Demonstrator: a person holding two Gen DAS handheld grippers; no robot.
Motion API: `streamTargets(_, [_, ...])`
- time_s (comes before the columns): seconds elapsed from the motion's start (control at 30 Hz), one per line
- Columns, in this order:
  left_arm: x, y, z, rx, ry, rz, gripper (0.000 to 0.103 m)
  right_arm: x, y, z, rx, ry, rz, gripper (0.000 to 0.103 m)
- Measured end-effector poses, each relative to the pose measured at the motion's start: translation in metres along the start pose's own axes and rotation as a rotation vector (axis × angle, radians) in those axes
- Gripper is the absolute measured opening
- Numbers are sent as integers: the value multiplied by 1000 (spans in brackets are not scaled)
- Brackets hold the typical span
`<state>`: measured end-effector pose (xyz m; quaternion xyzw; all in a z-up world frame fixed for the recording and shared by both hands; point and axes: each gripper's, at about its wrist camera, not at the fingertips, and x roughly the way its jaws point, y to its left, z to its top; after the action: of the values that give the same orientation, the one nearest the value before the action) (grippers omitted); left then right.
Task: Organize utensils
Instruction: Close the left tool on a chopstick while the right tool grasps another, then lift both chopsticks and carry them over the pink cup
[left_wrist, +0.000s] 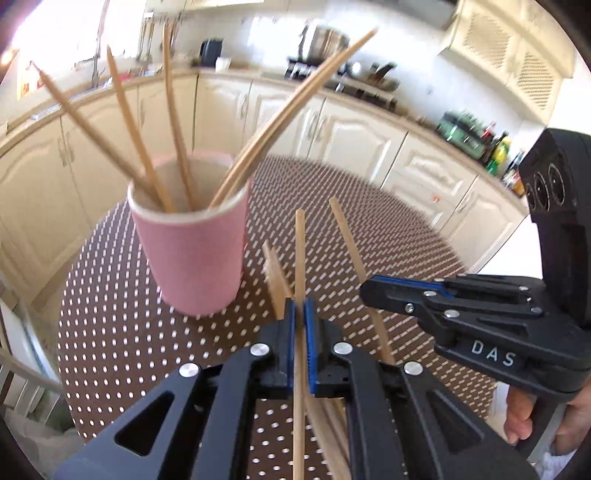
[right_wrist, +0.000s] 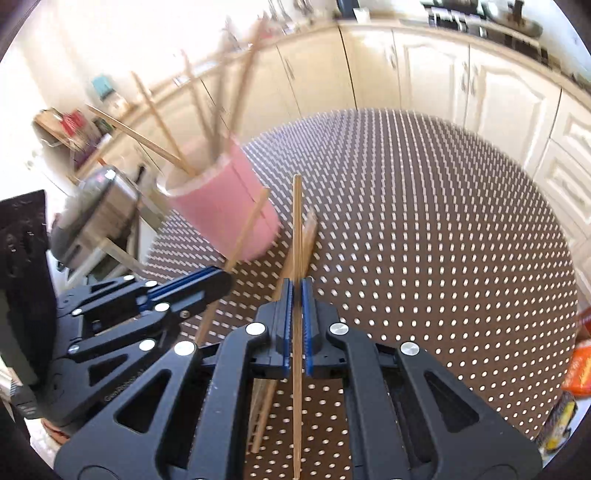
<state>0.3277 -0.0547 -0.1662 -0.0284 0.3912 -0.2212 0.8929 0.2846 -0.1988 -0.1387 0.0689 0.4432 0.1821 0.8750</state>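
A pink cup (left_wrist: 192, 243) stands on the dotted brown tablecloth (left_wrist: 110, 314) with several wooden chopsticks leaning out of it. My left gripper (left_wrist: 300, 308) is shut on one chopstick (left_wrist: 300, 243), lifted just right of the cup. More chopsticks (left_wrist: 275, 275) lie on the cloth beneath it. My right gripper (left_wrist: 364, 290) comes in from the right, shut on another chopstick (left_wrist: 345, 236). In the right wrist view, the right gripper (right_wrist: 297, 286) pinches its chopstick (right_wrist: 296, 221) upright between the blue pads. The left gripper (right_wrist: 227, 278) holds its stick (right_wrist: 251, 225) in front of the tilted-looking cup (right_wrist: 229, 210).
Cream kitchen cabinets (left_wrist: 351, 140) curve around behind the round table. A metal appliance (right_wrist: 99, 210) sits beyond the table's left edge, and an orange packet (right_wrist: 580, 369) lies at its right edge. Bottles (left_wrist: 498, 147) stand on the far counter. A hand (left_wrist: 517, 417) grips the right handle.
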Motion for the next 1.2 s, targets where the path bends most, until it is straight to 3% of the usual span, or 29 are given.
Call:
streamTargets(0.23, [-55,-4,9,22,-231,-57,6,-62,14,9,-58,-145,66,6])
streamTargets(0.43, [-79,-11,16,-1,-406,-39,6,-92,45,27,-114,-241,102,5])
streamTargets(0.73, [-102,-9,45,-27,-621,45,6,-106,81,56,-163,-364,122,5])
streamTargets(0.93, [-108,5,72,-37,-747,98,6,-113,99,79,-207,-443,86,5])
streamTargets(1.1, [-111,7,80,-58,-893,197,6,-113,101,89,-212,-516,51,5])
streamTargets(1.2, [-105,6,86,-64,-915,233,6,-112,101,90,-225,-558,19,5])
